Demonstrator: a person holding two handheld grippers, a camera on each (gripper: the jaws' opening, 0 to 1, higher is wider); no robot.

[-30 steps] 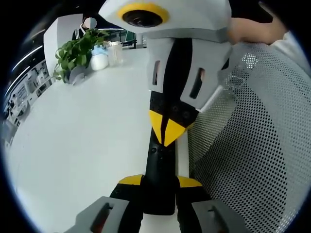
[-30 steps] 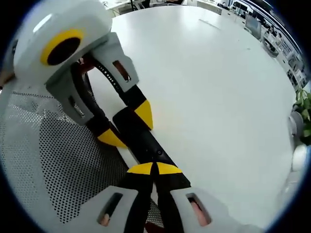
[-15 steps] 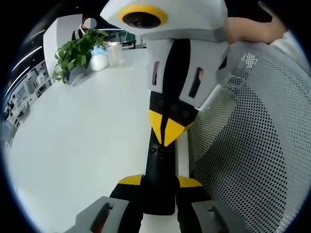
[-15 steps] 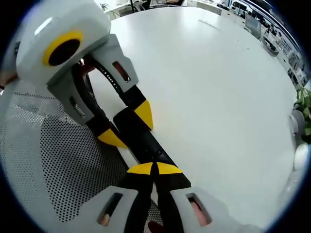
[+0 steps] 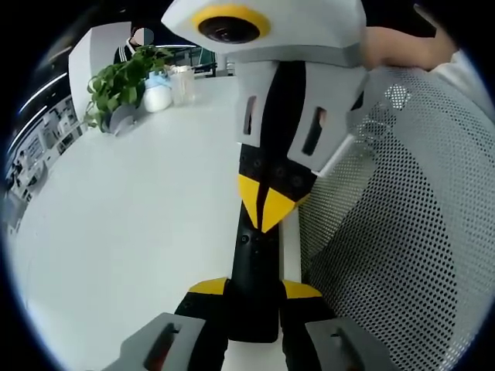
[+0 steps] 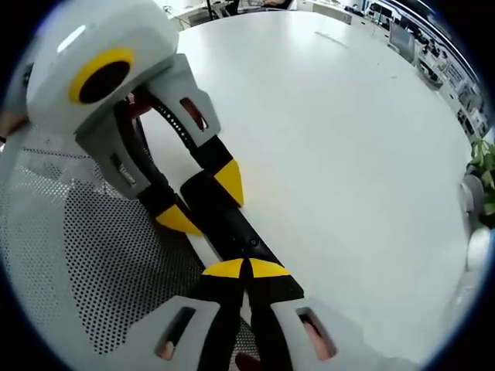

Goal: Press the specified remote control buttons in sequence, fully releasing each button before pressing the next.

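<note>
Left gripper view, left tool (image 5: 254,297) pinching remote (image 5: 255,263) end, right tool (image 5: 265,212) pressed together on its face.

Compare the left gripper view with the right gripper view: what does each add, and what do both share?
Left gripper view adds a clear cup and a person's hand. Right gripper view adds a distant monitor. Shared: the black remote control, left claw clamping it, shut right claw over it, white table, mesh chair.
</note>
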